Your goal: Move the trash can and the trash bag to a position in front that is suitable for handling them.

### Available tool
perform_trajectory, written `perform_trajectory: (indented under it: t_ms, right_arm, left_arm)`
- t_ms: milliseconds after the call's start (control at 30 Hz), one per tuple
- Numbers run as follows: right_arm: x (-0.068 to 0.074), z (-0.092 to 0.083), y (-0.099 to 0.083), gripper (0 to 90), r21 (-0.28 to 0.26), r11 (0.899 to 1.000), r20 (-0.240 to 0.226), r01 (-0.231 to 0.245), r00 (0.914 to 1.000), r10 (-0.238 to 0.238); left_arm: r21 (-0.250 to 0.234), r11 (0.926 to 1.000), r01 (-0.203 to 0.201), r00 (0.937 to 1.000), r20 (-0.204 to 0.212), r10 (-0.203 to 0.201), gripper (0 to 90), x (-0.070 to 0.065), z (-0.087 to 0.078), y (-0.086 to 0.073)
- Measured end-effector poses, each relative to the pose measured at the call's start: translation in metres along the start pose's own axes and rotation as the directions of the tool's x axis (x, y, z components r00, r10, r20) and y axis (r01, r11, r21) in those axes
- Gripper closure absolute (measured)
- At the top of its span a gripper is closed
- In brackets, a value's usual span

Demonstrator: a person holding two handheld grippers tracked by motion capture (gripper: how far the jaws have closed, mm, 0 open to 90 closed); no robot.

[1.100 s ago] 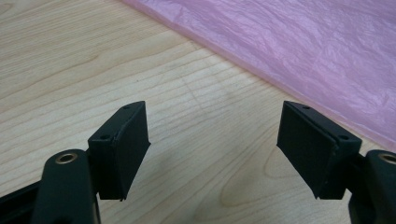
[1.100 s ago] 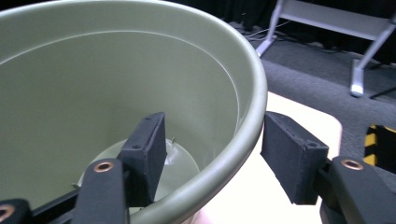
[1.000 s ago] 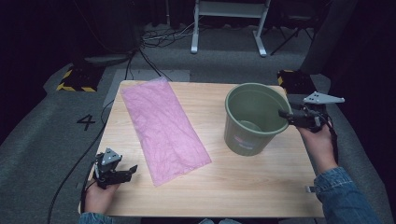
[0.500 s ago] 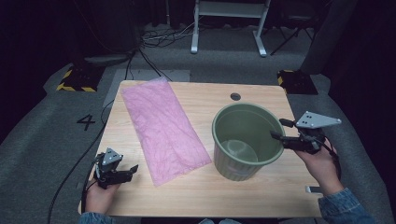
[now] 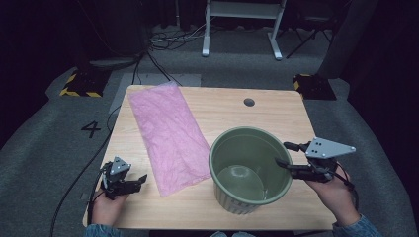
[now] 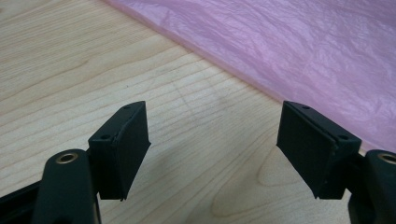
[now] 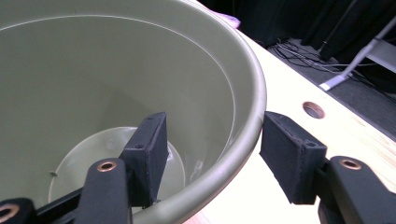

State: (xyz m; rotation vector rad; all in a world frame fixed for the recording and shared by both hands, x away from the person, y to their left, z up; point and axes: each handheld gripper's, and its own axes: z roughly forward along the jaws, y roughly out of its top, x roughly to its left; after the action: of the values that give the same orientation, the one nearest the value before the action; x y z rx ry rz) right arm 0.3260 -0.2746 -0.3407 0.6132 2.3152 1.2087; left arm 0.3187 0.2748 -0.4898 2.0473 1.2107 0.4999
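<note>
Green bucket (image 5: 249, 170) rim sits between your right gripper (image 5: 285, 154) jaws, gap visible (left gripper (image 5: 139, 180) idle, released); next, line it with the pink bag (image 5: 168, 136).

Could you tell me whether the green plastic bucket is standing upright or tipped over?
Upright. The green plastic bucket stands on its base on the wooden table, its round mouth facing up, and its bare inner floor shows in the high view.
</note>
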Motion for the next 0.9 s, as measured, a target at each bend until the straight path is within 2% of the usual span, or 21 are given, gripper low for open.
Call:
perform_trajectory:
  t_ms: [200,333,433,500,633,733,900]
  right_arm:
    - [0.009,0.005,0.004,41.4,-0.003,1.000,0.010,0.025,0.9996,-0.025]
    - [0.003,0.000,0.007,42.5,-0.027,1.000,-0.006,-0.003,1.0000,0.002]
    - [-0.008,-0.013,0.009,42.1,-0.055,0.998,0.036,-0.018,0.9991,0.020]
    - [-0.010,-0.015,0.009,42.1,-0.055,0.998,0.044,-0.026,0.9986,0.028]
    - [-0.024,-0.026,0.001,41.6,-0.053,0.996,0.092,-0.073,0.9927,0.077]
    - [-0.032,-0.028,-0.008,41.2,-0.050,0.994,0.094,-0.102,0.9899,0.106]
    - [-0.039,-0.022,-0.028,39.1,0.003,0.990,0.106,-0.144,0.9840,0.143]
  left_arm:
    - [-0.003,1.0000,0.008,1.0000,0.003,-0.008,24.9,0.001,0.000,0.000]
    - [-0.002,1.0000,0.006,1.0000,0.006,-0.006,24.9,0.001,0.001,0.000]
    - [-0.002,1.0000,0.006,1.0000,0.005,-0.006,24.9,0.001,0.001,0.001]
    - [-0.003,1.0000,0.006,1.0000,0.007,-0.006,24.9,0.001,0.002,0.002]
    - [-0.004,1.0000,0.005,0.9999,0.012,-0.005,24.9,0.000,0.002,0.002]
    - [-0.016,0.9998,0.012,0.9998,0.017,-0.012,24.9,0.001,0.001,0.002]
    - [-0.018,0.9997,0.016,0.9998,0.015,-0.016,24.9,0.001,0.001,0.002]
